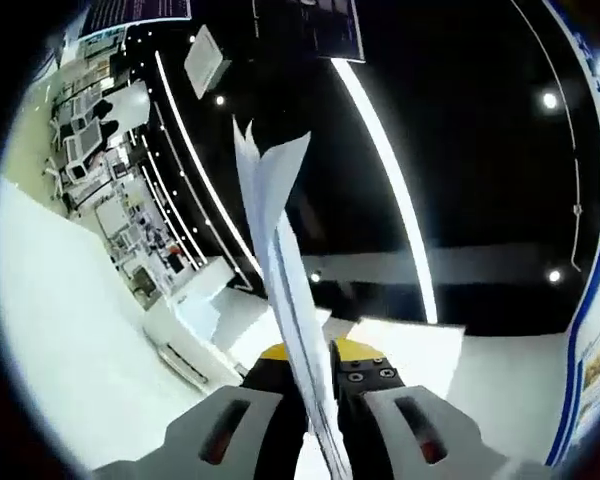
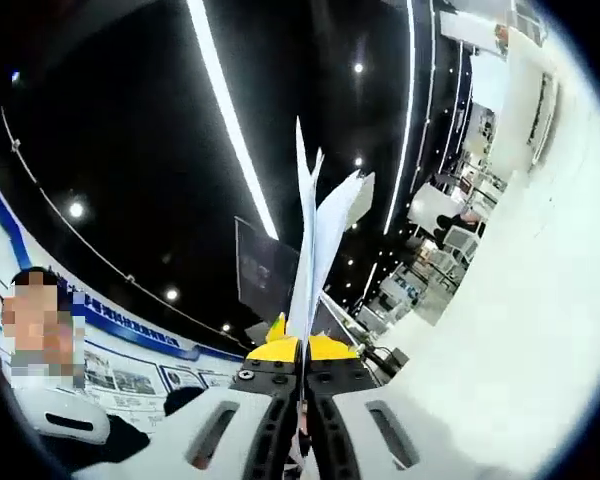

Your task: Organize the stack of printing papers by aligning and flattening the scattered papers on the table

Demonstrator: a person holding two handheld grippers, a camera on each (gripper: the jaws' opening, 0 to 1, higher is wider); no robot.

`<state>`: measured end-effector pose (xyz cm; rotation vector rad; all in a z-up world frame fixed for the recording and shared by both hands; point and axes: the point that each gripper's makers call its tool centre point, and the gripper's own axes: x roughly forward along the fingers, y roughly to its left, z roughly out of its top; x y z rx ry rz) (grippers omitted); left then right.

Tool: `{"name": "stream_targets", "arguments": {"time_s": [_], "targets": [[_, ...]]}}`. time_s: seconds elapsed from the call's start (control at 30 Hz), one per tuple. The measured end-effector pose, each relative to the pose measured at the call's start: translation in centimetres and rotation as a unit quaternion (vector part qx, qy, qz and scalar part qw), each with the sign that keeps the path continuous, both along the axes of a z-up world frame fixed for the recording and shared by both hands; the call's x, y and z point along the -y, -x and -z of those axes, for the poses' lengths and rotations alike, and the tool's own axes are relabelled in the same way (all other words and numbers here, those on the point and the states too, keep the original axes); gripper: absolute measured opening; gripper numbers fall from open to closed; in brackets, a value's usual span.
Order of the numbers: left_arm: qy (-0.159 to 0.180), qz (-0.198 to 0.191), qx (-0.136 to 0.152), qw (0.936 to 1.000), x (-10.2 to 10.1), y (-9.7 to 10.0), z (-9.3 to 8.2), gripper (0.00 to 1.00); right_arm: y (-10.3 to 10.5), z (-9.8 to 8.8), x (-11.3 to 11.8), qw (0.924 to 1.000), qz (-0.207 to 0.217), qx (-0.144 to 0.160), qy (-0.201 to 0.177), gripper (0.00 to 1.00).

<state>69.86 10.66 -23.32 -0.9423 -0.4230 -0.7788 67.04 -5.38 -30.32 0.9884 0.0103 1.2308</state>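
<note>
Both the left gripper (image 1: 315, 375) and right gripper (image 2: 302, 365) pinch the paper stack (image 1: 280, 270) edge-on, raised above the counter (image 1: 70, 330); fanned top corners suggest loose sheets could slip free

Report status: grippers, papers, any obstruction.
Left gripper shut on papers. Right gripper shut on papers, sheets fanning apart at top. No obstruction seen.

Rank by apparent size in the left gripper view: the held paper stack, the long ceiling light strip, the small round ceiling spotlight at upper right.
1. Paper stack, though it is nearest the camera.
2. Ceiling light strip.
3. Round spotlight.
</note>
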Motion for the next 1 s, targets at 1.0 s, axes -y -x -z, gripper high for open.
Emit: {"name": "stream_targets", "arguments": {"time_s": [1.0], "targets": [[-0.096, 0.152, 0.017, 0.9836, 0.8, 3.5, 3.0, 0.15, 1.8, 0.1, 6.9, 0.9857, -0.032, 0.052, 0.157, 0.0]]}}
